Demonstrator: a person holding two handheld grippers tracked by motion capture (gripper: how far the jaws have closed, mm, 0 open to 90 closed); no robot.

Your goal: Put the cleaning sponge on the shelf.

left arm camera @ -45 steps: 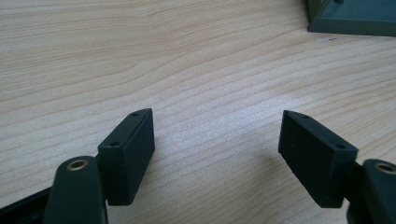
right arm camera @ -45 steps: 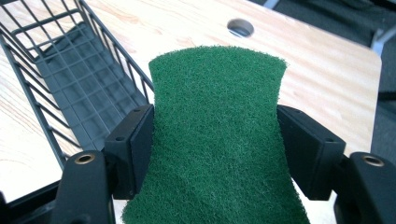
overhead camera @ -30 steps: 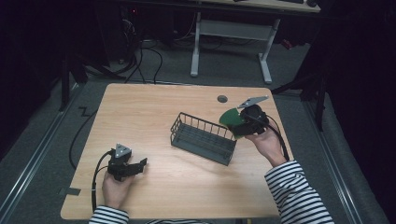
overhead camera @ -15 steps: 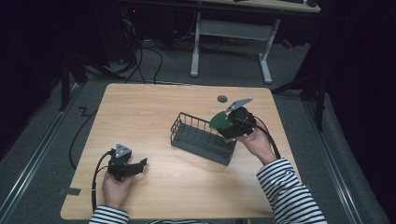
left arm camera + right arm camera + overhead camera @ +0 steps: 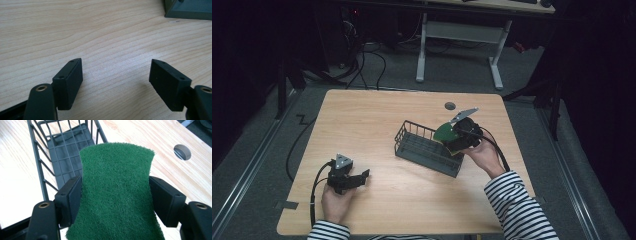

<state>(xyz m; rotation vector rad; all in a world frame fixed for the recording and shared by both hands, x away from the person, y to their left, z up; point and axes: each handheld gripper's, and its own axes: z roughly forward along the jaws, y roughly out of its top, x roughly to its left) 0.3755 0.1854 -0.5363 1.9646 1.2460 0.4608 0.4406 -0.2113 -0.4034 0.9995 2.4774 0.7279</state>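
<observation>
**Sponge held at the basket's end, drop not yet made**

The table point(image 5: 377, 115) is the biggest thing before you: a pale wood top with a round cable hole point(image 5: 450, 106) near its far edge, at about one o'clock from the centre. Just right of centre sits the wire basket point(image 5: 422, 145), dark grey and long, lying aslant. In the right gripper view its floor looks bare as far as you can see into it, with the near end hidden behind the pad.

Your right gripper point(image 5: 458, 140) hangs at the basket's three o'clock end, and its pads press on the two long edges of the green sponge point(image 5: 116, 192), pinching it in at the waist. In the high view a yellow underside peeks out below the green. From above, the sponge sits at the basket's end wall, partly over the rim; whether it is already low enough to touch the wire I cannot tell.

Your left gripper point(image 5: 354, 179) rests at about seven o'clock on the table, well apart from the basket, jaws spread wide with nothing but bare wood between them.

By my reading the pick-up and carry are done. What is left is to bring the sponge fully over the opening, lower it and let go.
</observation>
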